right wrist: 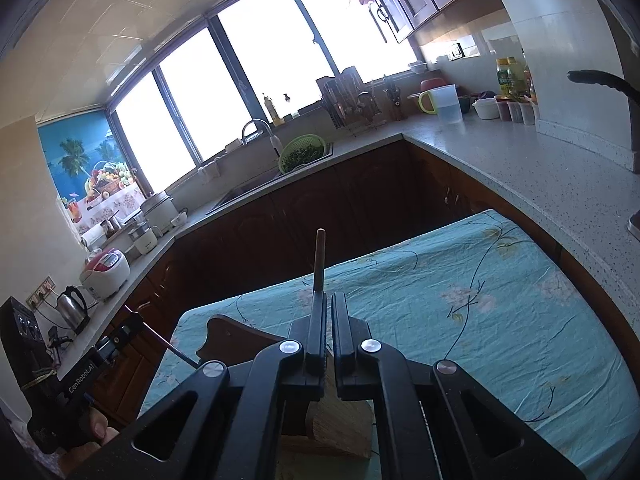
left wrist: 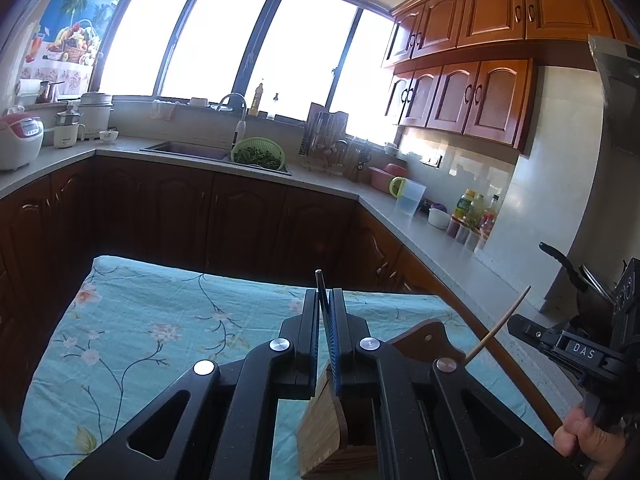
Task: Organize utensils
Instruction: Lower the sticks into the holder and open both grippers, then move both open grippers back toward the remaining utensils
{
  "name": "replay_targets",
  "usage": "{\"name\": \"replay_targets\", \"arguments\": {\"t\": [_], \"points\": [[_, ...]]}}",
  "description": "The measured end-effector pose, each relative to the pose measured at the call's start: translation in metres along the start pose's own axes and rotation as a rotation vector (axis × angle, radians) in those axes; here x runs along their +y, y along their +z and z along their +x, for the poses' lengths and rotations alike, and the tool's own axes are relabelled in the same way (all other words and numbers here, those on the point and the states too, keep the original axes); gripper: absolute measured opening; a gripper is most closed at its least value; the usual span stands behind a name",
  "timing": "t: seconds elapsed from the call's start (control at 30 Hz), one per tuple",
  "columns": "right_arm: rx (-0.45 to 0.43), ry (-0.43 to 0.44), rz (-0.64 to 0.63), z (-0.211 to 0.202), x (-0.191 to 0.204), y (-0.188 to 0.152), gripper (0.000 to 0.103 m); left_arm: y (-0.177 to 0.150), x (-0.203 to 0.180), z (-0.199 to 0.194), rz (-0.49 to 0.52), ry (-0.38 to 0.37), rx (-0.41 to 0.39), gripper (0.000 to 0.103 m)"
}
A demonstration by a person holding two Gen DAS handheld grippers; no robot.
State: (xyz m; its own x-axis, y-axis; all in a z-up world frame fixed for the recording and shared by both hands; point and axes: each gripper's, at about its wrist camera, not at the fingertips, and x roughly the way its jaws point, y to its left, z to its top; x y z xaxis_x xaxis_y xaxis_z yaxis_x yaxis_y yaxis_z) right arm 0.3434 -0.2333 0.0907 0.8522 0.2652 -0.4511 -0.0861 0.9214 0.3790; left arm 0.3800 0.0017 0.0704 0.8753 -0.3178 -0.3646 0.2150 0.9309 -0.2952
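Grippers both loaded above the wooden holder (left wrist: pixel 340 432); left gripper (left wrist: pixel 327 300) clamped on a thin metal utensil (left wrist: pixel 319 280), right gripper (right wrist: pixel 327 304) clamped on a wooden chopstick (right wrist: pixel 320 260); each piece's long axis runs forward along its fingers, up and away from the holder; holder sits on the floral cloth (left wrist: pixel 160 320) directly beneath both, left looks marginally nearer; next move likely needs tipping one end down into the holder, judging by the poses

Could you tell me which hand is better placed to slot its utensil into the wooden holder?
Narrowly left: the wooden holder lies straight below the left gripper's metal stick; the right gripper's wooden chopstick sits similarly.
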Motion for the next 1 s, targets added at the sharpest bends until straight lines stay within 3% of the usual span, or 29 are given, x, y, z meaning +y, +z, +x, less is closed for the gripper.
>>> {"name": "replay_targets", "arguments": {"t": [0.07,0.13,0.17,0.2,0.23,0.27,0.37,0.43,0.6,1.0], "points": [[0.007,0.008,0.003,0.0,-0.001,-0.001,0.008,-0.001,0.004,-0.003,-0.004,0.003,0.011,0.003],[0.011,0.01,0.012,-0.002,-0.003,-0.001,0.016,0.002,0.005,-0.004,-0.012,-0.004,0.028,0.013],[0.011,0.009,0.019,-0.004,-0.005,-0.002,0.021,0.002,0.007,-0.008,-0.019,0.003,0.028,0.032],[0.01,0.01,0.025,-0.007,-0.006,-0.003,0.037,0.002,0.008,-0.013,-0.025,0.006,0.015,0.046],[0.007,0.016,0.03,-0.01,-0.008,-0.005,0.057,0.002,0.008,-0.019,-0.027,0.008,-0.002,0.049],[0.001,0.02,0.034,-0.014,-0.009,-0.006,0.064,0.001,0.007,-0.023,-0.025,0.013,-0.011,0.05],[-0.014,0.023,0.044,-0.027,-0.014,-0.014,0.071,-0.003,0.008,-0.039,-0.035,0.014,-0.009,0.057],[-0.008,0.043,0.058,-0.036,-0.016,-0.02,0.082,-0.011,0.011,-0.051,-0.045,0.026,-0.009,0.065],[-0.005,0.052,0.06,-0.062,-0.017,-0.044,0.086,-0.033,0.016,-0.084,-0.064,0.042,0.016,0.07],[0.053,0.03,0.086,-0.123,-0.024,-0.111,0.087,-0.082,0.024,-0.154,-0.1,0.062,0.138,0.071]]}}
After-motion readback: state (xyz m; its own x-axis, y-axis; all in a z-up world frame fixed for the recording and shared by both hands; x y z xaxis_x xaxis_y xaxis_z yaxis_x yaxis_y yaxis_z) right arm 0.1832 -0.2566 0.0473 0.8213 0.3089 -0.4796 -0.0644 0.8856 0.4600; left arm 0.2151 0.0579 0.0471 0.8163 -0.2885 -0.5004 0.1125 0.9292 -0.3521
